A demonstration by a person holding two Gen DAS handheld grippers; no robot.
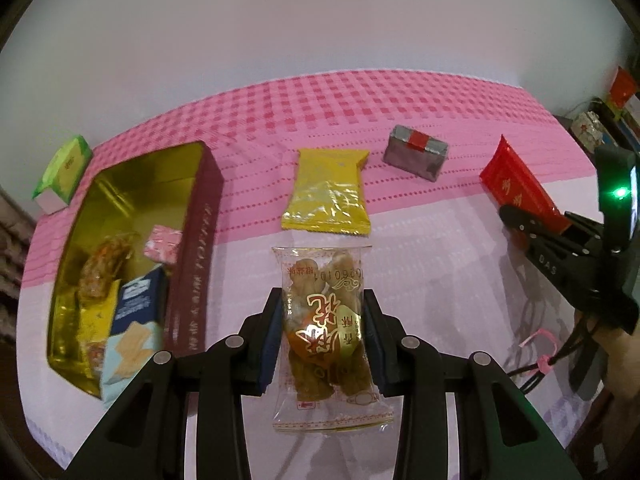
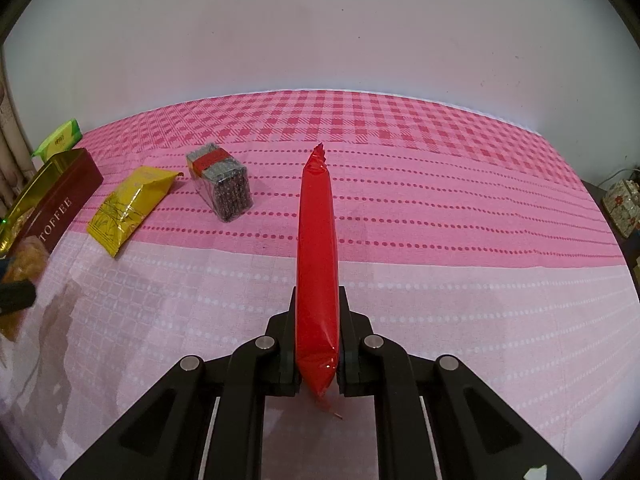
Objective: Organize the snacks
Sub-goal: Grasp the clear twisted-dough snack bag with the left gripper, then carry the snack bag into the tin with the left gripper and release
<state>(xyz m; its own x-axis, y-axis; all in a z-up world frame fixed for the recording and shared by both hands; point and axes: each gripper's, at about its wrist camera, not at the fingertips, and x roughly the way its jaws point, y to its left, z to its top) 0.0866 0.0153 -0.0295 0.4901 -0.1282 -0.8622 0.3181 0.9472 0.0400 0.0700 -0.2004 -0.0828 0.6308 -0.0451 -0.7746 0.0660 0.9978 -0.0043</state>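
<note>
Across the pink checked tablecloth (image 2: 440, 152) covering the table, the snacks are lying well apart, and at its left side the long maroon toffee tin (image 1: 196, 248) is sitting open, its gold inside already holding several packets: a blue-and-white cracker pack (image 1: 134, 328) leaning at the near end, a brownish snack (image 1: 104, 268) in the middle and a small pink wrapped sweet (image 1: 162, 242) against the near wall. Just beyond the tin a green-and-white packet (image 1: 64, 172) is lying by the table's edge. The left gripper (image 1: 322, 328) is clenching a clear packet of fried twists (image 1: 328, 320) between its blue pads, holding it above the cloth beside the tin. The right gripper (image 2: 318, 340) is grasping a red packet (image 2: 317, 264) edge-on, its crimped tip pointing away. Farther back a yellow packet (image 1: 326, 196) is lying flat, and beside it a grey foil block with a red band (image 1: 416, 154) is resting on the cloth.
</note>
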